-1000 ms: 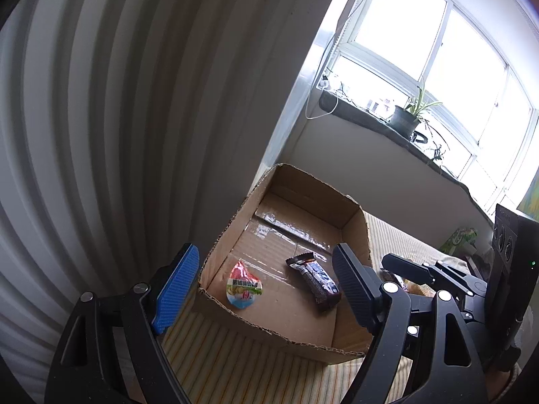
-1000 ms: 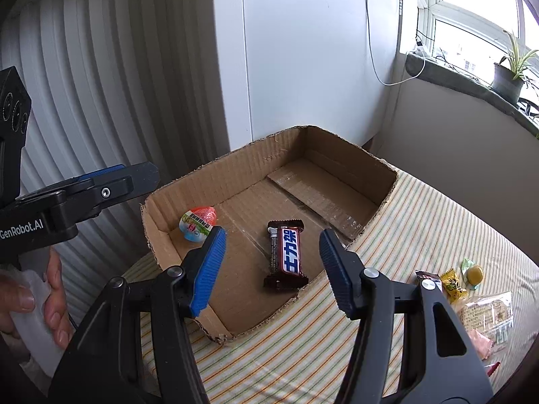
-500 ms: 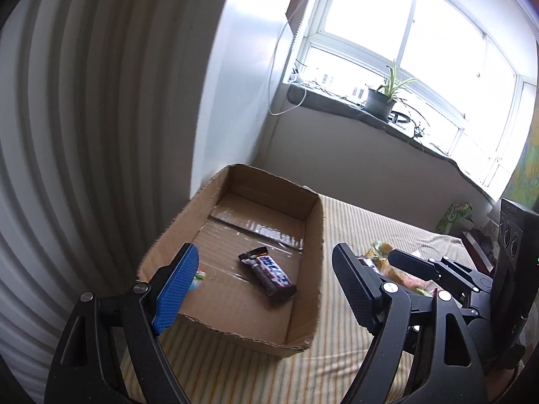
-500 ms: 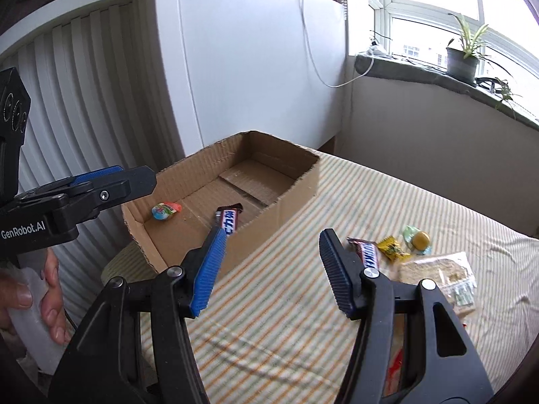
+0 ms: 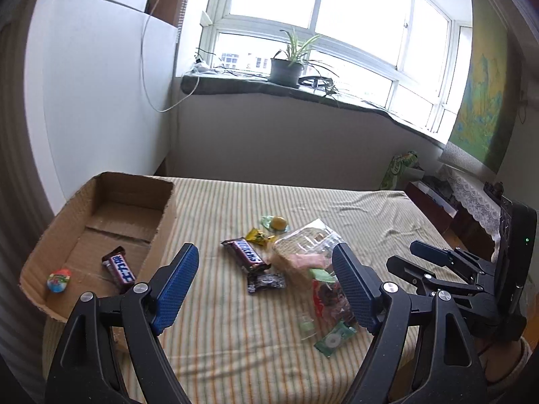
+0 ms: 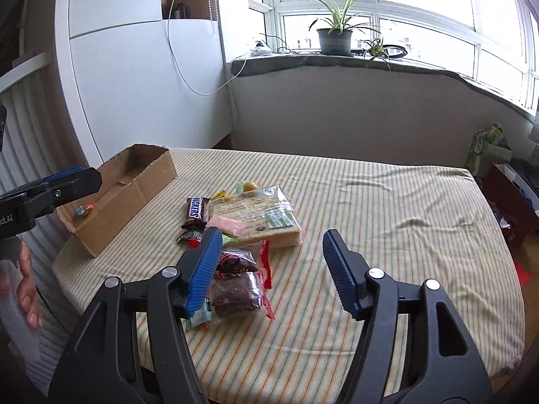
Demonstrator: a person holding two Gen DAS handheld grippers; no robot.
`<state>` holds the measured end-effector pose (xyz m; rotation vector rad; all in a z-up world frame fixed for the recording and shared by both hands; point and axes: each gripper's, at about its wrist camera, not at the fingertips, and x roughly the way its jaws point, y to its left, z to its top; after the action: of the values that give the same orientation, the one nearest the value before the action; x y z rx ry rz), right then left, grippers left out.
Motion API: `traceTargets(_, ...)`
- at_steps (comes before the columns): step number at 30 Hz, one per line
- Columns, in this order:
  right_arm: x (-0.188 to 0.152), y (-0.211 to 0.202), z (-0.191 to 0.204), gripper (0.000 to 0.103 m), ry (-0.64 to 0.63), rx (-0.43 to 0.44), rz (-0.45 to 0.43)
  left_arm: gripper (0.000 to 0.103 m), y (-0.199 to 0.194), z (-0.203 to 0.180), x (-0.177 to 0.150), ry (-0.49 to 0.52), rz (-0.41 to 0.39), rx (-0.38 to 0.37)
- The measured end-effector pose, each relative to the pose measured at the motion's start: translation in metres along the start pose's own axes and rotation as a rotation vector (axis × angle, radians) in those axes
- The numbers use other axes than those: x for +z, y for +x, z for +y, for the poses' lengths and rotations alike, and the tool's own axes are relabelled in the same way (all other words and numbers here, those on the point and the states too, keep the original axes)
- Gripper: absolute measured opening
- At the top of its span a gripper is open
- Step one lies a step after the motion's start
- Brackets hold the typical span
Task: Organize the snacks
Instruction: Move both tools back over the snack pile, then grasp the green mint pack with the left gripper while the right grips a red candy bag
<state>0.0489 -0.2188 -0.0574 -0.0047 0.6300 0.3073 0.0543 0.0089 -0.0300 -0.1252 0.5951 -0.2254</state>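
A cardboard box (image 5: 161, 222) stands at the table's left end and holds a chocolate bar (image 5: 119, 267) and a round candy (image 5: 59, 279). The box also shows in the right wrist view (image 6: 134, 188). A pile of snacks lies mid-table: a Snickers bar (image 5: 247, 254) (image 6: 195, 207), a clear pack of crackers (image 5: 303, 252) (image 6: 259, 215), a yellow candy (image 5: 278, 222), a dark snack bag (image 6: 235, 286). My left gripper (image 5: 266, 286) is open and empty, above the table's near side facing the pile. My right gripper (image 6: 273, 269) is open and empty, just right of the dark bag.
The table wears a striped cloth (image 6: 387, 208). A white cabinet (image 5: 101, 101) stands behind the box. A windowsill with a potted plant (image 6: 335, 38) runs along the back. Boxes and bags (image 6: 488, 148) sit on the floor to the right.
Both grippers have swung right, away from the box and toward the snack pile. Both stay open and empty.
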Motion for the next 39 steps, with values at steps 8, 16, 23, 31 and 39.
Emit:
traceTargets(8,-0.008,-0.008,-0.010,0.065,0.015,0.020,-0.014,0.082,-0.004,-0.028,0.002,0.061,0.003,-0.003)
traceTargets(16,-0.029,0.003,-0.010,0.065,0.022,0.036,0.039,0.082,0.011,-0.037,-0.020,0.076,0.059,-0.034)
traceTargets(23,-0.068,0.022,-0.009,0.065,0.048,0.064,0.123,0.082,0.039,-0.042,-0.081,0.090,0.149,-0.095)
traceTargets(31,-0.077,0.035,-0.007,0.065,0.072,0.110,0.157,0.082,0.050,-0.048,-0.120,0.130,0.186,-0.138)
traceTargets(39,-0.062,0.063,-0.006,0.071,0.065,0.162,0.196,0.080,0.066,-0.063,-0.108,0.208,0.174,-0.189)
